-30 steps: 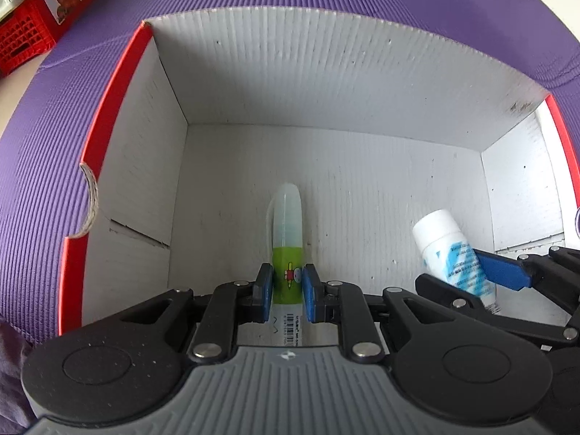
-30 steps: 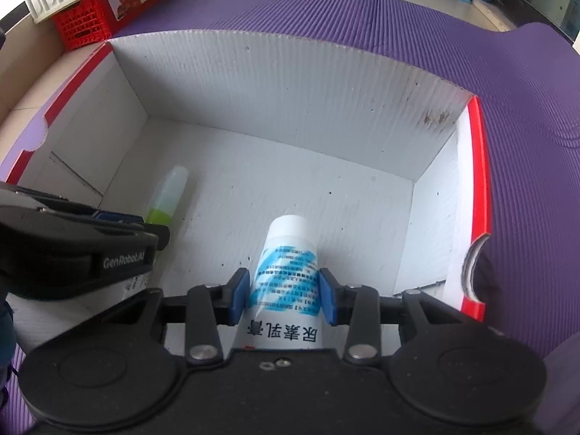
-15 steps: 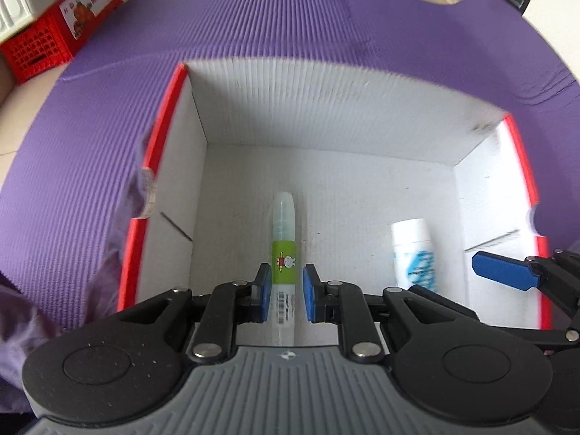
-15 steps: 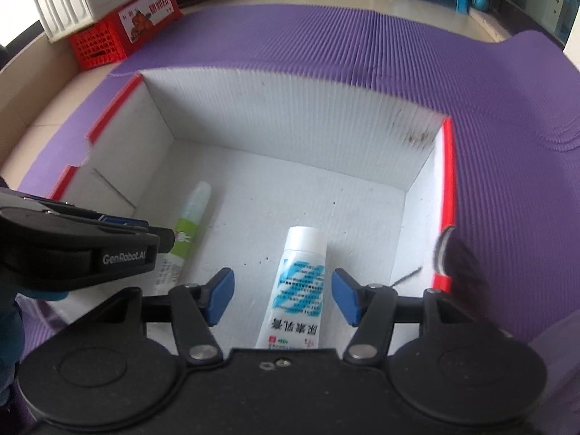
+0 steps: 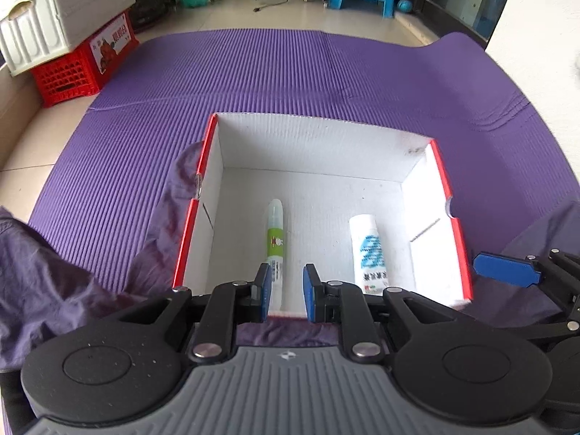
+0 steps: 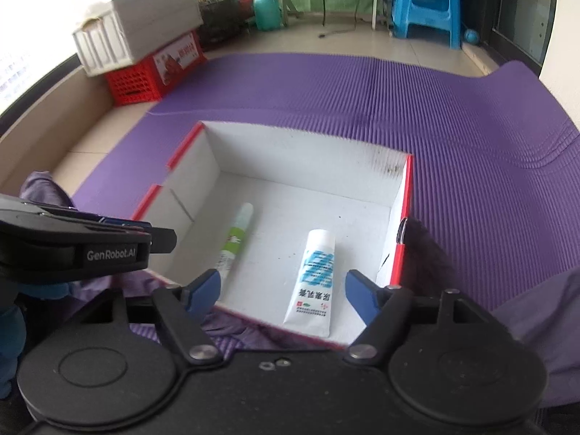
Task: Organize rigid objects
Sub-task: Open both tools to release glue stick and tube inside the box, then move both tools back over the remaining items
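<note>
A white cardboard box with red edges (image 5: 440, 166) (image 6: 409, 181) sits on the purple mat. On its floor lie a slim tube with a green label (image 5: 275, 235) (image 6: 235, 239) on the left and a white tube with blue print (image 5: 369, 250) (image 6: 317, 264) on the right, both pointing away from me. My left gripper (image 5: 286, 291) hangs above the box's near edge, shut to a narrow gap with nothing in it. My right gripper (image 6: 282, 290) hovers over the white tube, its jaws opening, and nothing touches its pads.
The ribbed purple mat (image 5: 253, 72) spreads around the box. Purple cloth (image 5: 54, 264) bunches against the box's left and near sides. A red crate (image 5: 83, 61) under a white bin (image 5: 54, 11) stands far left, and a blue stool (image 6: 427, 0) stands at the back.
Both grippers rose and drew back out of the box. The right jaws spread and let the white tube lie on the floor. The green tube stays in the box below the left jaws.
</note>
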`<state>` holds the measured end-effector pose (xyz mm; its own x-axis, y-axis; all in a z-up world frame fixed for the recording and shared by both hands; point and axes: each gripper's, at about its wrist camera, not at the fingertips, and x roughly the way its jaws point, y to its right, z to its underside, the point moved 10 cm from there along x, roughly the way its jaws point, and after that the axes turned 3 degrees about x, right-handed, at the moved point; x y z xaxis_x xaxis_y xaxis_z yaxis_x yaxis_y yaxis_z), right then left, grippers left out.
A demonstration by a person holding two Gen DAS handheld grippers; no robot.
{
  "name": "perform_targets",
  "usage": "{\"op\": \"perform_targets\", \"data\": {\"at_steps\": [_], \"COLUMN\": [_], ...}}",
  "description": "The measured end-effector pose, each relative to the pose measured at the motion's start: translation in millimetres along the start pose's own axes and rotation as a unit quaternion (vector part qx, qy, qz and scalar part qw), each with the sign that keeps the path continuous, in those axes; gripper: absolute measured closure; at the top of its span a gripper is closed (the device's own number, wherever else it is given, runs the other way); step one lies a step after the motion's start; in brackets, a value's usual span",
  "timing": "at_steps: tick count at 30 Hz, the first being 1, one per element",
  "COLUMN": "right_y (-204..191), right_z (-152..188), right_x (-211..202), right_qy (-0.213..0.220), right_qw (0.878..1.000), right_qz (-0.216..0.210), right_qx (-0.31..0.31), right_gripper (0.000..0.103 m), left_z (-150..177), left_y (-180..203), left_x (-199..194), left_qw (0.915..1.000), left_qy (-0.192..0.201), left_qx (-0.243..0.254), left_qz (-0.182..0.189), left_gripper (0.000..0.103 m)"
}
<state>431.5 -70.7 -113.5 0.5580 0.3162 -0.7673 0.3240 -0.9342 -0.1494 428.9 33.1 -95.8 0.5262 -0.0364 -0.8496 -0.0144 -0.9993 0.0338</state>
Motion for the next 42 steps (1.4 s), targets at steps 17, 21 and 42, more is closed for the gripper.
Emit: {"op": "perform_targets", "data": {"at_steps": [17,21,42], "right_y": [-20.5,-21.8,-16.6], "right_z": [34.8,45.6,123.8], "right_x": [-92.3,-106.4,-164.4], "right_qy": [0.076,0.088,0.122], "right_qw": [0.996,0.995,0.991], "right_qz": [-0.029,-0.037,-0.059], "right_qx": [-0.026,-0.021,-0.005], "right_gripper": [0.015,0.015,0.000], "left_z": [61.0,74.1,148.6], "left_y": [9.9,12.3,27.1], "left_x": [-84.8,-99.9,-139.1], "left_qw": [0.9986,0.9978,0.9952], "left_qy": [0.050,0.064,0.095], "left_qx": [-0.003,-0.005,-0.024], "left_qz": [0.016,0.019,0.008], "left_gripper": [0.085,0.053,0.000]}}
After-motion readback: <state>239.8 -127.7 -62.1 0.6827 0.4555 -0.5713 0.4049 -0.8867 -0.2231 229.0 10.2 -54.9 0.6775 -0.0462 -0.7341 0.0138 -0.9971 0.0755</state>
